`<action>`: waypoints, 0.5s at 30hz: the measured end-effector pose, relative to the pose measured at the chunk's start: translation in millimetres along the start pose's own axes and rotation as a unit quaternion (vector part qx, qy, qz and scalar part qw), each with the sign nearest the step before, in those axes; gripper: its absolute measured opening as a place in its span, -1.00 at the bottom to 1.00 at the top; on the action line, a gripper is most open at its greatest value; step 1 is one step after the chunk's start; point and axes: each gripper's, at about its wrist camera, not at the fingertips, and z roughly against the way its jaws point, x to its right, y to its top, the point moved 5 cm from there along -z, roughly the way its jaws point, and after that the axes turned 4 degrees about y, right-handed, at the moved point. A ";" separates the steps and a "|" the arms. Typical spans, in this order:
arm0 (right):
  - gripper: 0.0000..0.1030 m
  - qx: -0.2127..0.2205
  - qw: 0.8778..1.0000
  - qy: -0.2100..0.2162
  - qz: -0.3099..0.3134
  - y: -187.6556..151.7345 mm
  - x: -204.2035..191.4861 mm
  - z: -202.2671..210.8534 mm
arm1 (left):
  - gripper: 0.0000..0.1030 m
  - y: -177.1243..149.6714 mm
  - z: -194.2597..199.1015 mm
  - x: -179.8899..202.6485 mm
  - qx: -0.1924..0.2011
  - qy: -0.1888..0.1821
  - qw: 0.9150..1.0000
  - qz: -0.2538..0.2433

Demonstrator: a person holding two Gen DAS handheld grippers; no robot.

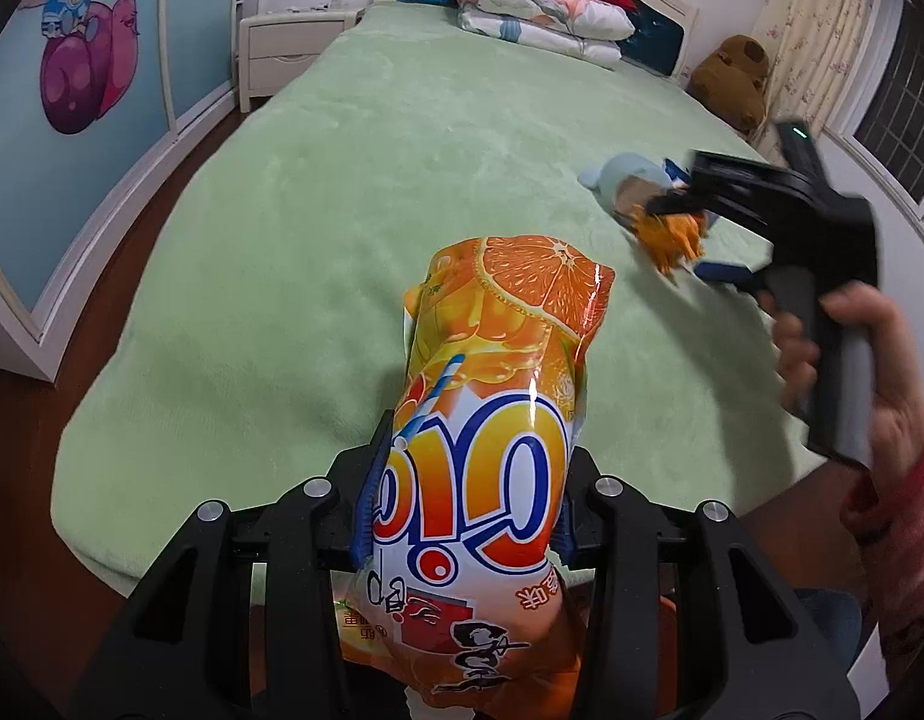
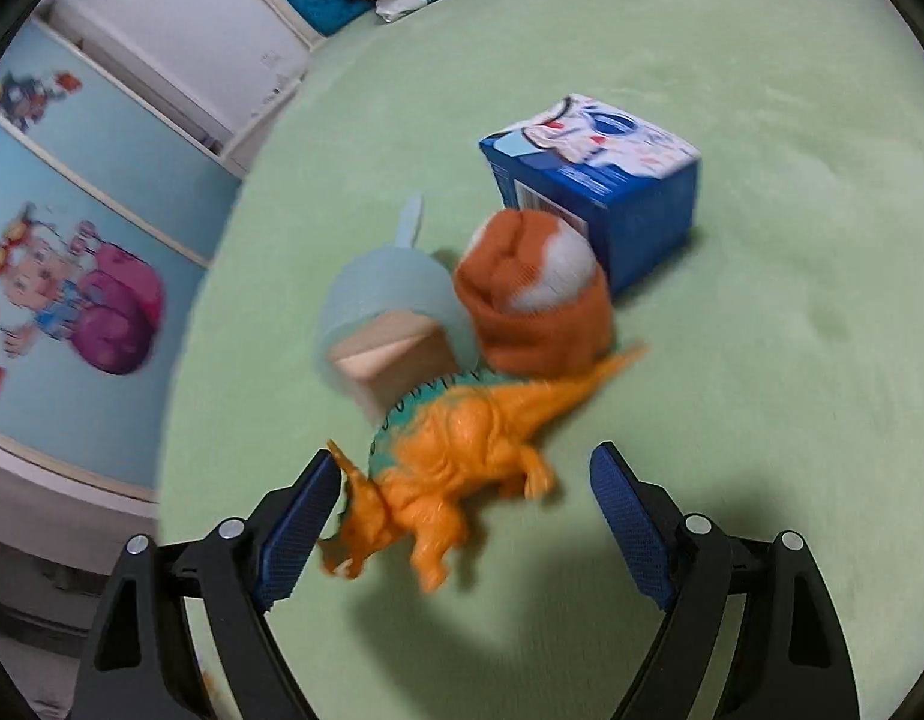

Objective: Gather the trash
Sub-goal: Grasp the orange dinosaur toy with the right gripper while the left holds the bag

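The left claw point(image 1: 465, 492) is squeezed tight on an orange snack bag point(image 1: 492, 420), and the bag sticks up between its blue pads point(image 1: 369, 504), held over the near edge of the green bed point(image 1: 318, 192). The right claw point(image 2: 462, 531) is wide open and holds nothing. It hangs just above an orange toy dinosaur point(image 2: 456, 468) that lies on the bed toward its right edge. Right behind the dinosaur is a wooden block point(image 2: 390, 366) with a pale blue soft toy point(image 2: 384, 288), and next to them an orange and white plush point(image 2: 540, 300). A blue box point(image 2: 606, 180) sits just behind the plush. Folded quilts point(image 1: 546, 18) are stacked at the head of the bed.
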 end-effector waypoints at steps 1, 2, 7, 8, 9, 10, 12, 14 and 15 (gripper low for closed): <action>0.63 0.001 1.000 -0.019 0.009 0.4 -3.3 -5.0 | -0.19 -0.8 -1.4 0.9 -0.002 0.002 1.000 -0.001; 0.56 0.001 0.999 -0.039 0.017 0.7 -6.6 -11.1 | -0.19 -1.4 -1.7 1.6 -0.002 0.003 1.000 -0.003; 0.12 0.007 0.999 -0.041 0.032 5.4 -13.8 -14.6 | -0.19 -3.4 -0.6 5.4 -0.004 -0.006 1.000 -0.002; 0.12 0.007 0.999 -0.038 0.035 5.3 -12.6 -13.8 | -0.19 -3.5 0.1 5.9 -0.004 -0.008 1.000 -0.002; 0.12 0.008 0.999 -0.032 0.034 4.7 -10.2 -11.2 | -0.19 -3.4 1.1 6.2 -0.003 -0.010 1.000 -0.002; 0.12 0.008 0.999 -0.027 0.032 4.1 -8.4 -7.7 | -0.19 -3.5 2.5 6.6 -0.002 -0.010 1.000 -0.003; 0.12 0.016 0.999 -0.018 0.040 3.2 -6.6 0.7 | -0.19 -2.4 3.7 6.2 0.001 -0.009 1.000 -0.003; 0.12 0.020 0.999 -0.012 0.048 -1.9 -5.2 13.0 | -0.19 -1.8 6.6 6.7 0.003 -0.012 1.000 -0.003; 0.12 0.023 0.998 -0.008 0.056 -5.0 -3.8 22.5 | -0.19 -2.4 8.6 7.5 0.005 -0.012 1.000 -0.004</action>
